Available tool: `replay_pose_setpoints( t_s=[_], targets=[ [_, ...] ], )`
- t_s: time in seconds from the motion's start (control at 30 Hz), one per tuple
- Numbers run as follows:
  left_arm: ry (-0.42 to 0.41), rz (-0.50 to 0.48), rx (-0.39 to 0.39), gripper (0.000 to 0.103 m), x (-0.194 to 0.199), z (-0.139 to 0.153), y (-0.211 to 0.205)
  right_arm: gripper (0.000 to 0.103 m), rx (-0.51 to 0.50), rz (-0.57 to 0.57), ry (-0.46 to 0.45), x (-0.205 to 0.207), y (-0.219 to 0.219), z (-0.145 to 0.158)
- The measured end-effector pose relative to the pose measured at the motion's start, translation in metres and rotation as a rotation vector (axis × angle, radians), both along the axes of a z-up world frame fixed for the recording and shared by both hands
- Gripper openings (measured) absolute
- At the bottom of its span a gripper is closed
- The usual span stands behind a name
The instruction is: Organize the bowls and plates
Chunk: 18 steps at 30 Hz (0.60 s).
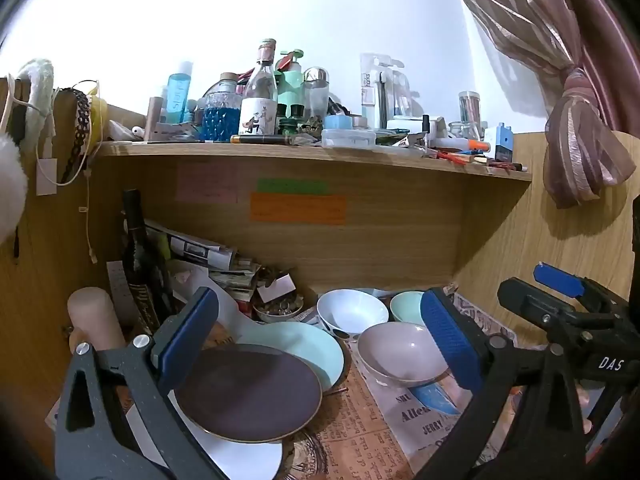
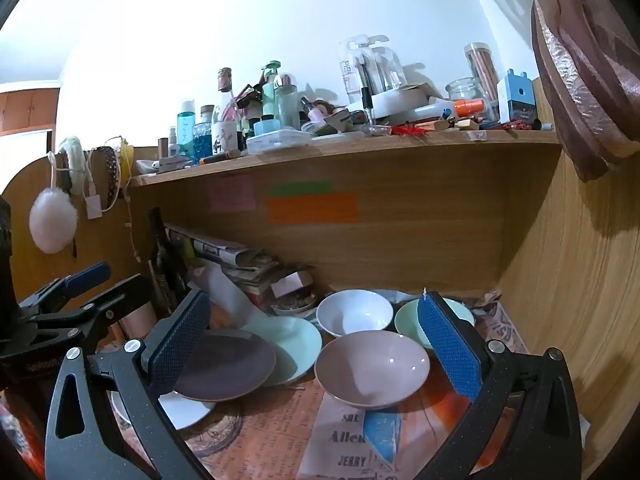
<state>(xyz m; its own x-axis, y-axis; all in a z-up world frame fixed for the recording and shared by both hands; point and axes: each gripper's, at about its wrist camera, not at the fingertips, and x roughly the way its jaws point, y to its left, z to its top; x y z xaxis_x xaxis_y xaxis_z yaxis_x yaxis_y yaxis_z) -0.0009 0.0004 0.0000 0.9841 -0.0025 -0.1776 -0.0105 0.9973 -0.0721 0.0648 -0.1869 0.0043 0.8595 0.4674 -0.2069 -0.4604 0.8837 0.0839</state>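
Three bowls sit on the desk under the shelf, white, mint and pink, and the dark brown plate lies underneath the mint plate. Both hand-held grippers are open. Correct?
Not quite: the dark brown plate lies on top of the mint plate, overlapping its edge, as the right wrist view shows. The rest stands.

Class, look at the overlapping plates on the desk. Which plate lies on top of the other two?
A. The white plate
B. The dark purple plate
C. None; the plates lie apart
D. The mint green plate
B: the dark purple plate covers part of the mint green plate behind it and part of the white plate beneath its near edge.
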Motion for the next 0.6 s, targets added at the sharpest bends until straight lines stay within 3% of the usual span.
replay_pose_setpoints(
  t_s=[0.6],
  targets=[
    [0.02, -0.016, 0.026, 0.103, 0.009, 0.004, -0.001, 0.103, 0.002, 0.007, -0.003, 0.0, 0.001, 0.002]
  ],
)
